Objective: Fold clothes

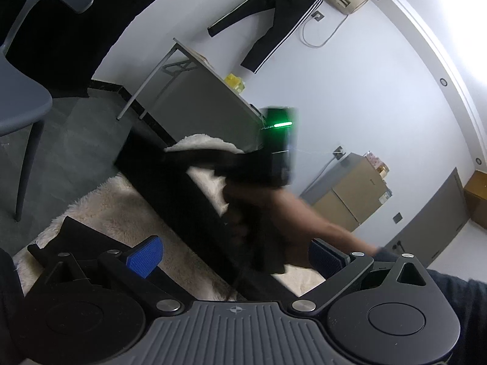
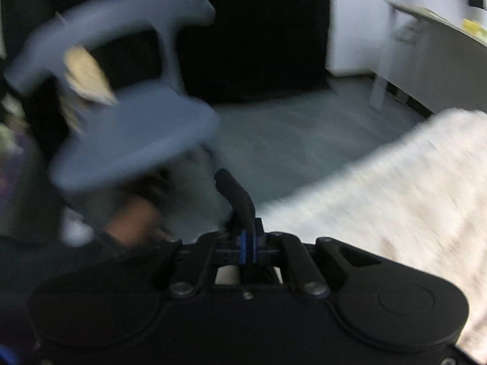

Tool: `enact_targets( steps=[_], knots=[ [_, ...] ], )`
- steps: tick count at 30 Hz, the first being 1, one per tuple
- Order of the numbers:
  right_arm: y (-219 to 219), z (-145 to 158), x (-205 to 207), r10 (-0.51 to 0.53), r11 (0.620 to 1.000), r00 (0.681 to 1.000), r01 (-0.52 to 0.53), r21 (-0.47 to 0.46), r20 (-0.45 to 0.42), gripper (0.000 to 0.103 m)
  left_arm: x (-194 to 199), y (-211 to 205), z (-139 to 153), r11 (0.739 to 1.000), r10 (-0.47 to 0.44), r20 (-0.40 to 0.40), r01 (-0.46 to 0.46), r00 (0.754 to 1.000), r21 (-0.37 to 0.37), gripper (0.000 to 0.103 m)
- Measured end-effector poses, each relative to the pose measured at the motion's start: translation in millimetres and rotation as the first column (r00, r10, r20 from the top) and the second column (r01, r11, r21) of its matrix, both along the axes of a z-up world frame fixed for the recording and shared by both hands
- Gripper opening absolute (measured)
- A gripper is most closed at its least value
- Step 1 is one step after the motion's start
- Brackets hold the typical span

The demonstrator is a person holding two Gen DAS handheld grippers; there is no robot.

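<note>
A black garment [image 1: 182, 188] lies stretched in a long band across a cream fluffy blanket [image 1: 115, 210]. In the left wrist view my left gripper [image 1: 234, 257] stands open, its blue pads [image 1: 143, 257] wide apart on either side of the band and not pressing it. Beyond it a hand [image 1: 268, 210] holds the other gripper, which is blurred and has a green light, lifted over the blanket. The right wrist view is blurred. There my right gripper [image 2: 248, 245] is shut on a strip of the black garment [image 2: 237, 197], which sticks up from its pads beside the blanket [image 2: 395, 188].
A grey plastic chair [image 1: 21, 97] [image 2: 137, 133] stands on the grey floor to the left. A folding table [image 1: 213, 91] stands against the white wall, with black striped trousers [image 1: 283, 15] hanging above it. Cardboard boxes [image 1: 356, 188] stand at the right.
</note>
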State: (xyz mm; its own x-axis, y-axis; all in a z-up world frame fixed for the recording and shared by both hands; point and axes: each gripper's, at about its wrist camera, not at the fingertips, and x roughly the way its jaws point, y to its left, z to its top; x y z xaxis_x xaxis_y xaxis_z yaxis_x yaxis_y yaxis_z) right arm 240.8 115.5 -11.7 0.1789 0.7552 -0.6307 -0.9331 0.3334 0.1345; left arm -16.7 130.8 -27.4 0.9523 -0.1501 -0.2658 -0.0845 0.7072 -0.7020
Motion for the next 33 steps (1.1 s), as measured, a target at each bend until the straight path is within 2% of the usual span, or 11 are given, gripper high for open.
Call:
enact_targets(
  steps=[3,6,8,10,15,20,25,27,28,29,33],
  knots=[
    [-10,15,10,-0.013,0.999,0.998,0.016,0.046,-0.069,0.003,1,1,-1,1.0,-0.008,0.001,0.008,1.0,-0.008,0.101],
    [-2,-9,18,-0.098,0.994,0.995,0.097,-0.055,-0.019,0.025,3,1,0,1.0,-0.01,-0.002,0.01,1.0,-0.005,0.101],
    [-1,-29,24,-0.188,0.979,0.982,0.186,-0.081,-0.028,0.029,2,0,0,1.0,-0.009,-0.002,0.009,1.0,-0.002,0.101],
    [-17,-26,29,-0.259,0.966,0.962,0.26,0.005,-0.085,0.029,0,-1,0,1.0,-0.008,-0.002,0.008,1.0,0.004,0.101],
    [-85,0,29,-0.367,0.918,0.923,0.38,0.113,-0.116,0.053,3,-2,-1,1.0,-0.011,-0.012,0.011,1.0,0.004,0.101],
    [-186,1,17,-0.389,0.915,0.918,0.395,-0.089,0.078,0.056,1,-4,-1,1.0,-0.02,-0.014,0.02,1.0,0.0,0.101],
    [-254,-38,27,-0.375,0.89,0.927,0.363,-0.276,0.011,0.056,1,-7,0,0.999,-0.022,-0.019,0.022,1.0,0.038,0.101],
    [-263,-53,24,-0.348,0.89,0.937,0.322,-0.324,-0.025,0.052,3,-9,0,0.998,-0.021,-0.03,0.022,0.999,0.052,0.101],
    [-268,-61,24,-0.322,0.897,0.944,0.281,-0.341,-0.07,0.032,3,-11,0,0.998,-0.021,-0.034,0.023,0.999,0.058,0.101],
    [-269,-61,26,-0.329,0.899,0.941,0.285,-0.333,-0.083,0.0,5,-12,0,0.997,-0.021,-0.041,0.024,0.999,0.068,0.101],
    [-270,-49,26,-0.322,0.92,0.945,0.298,-0.254,-0.058,0.0,7,-17,-1,0.995,-0.018,-0.047,0.022,0.999,0.095,0.101]
  ],
)
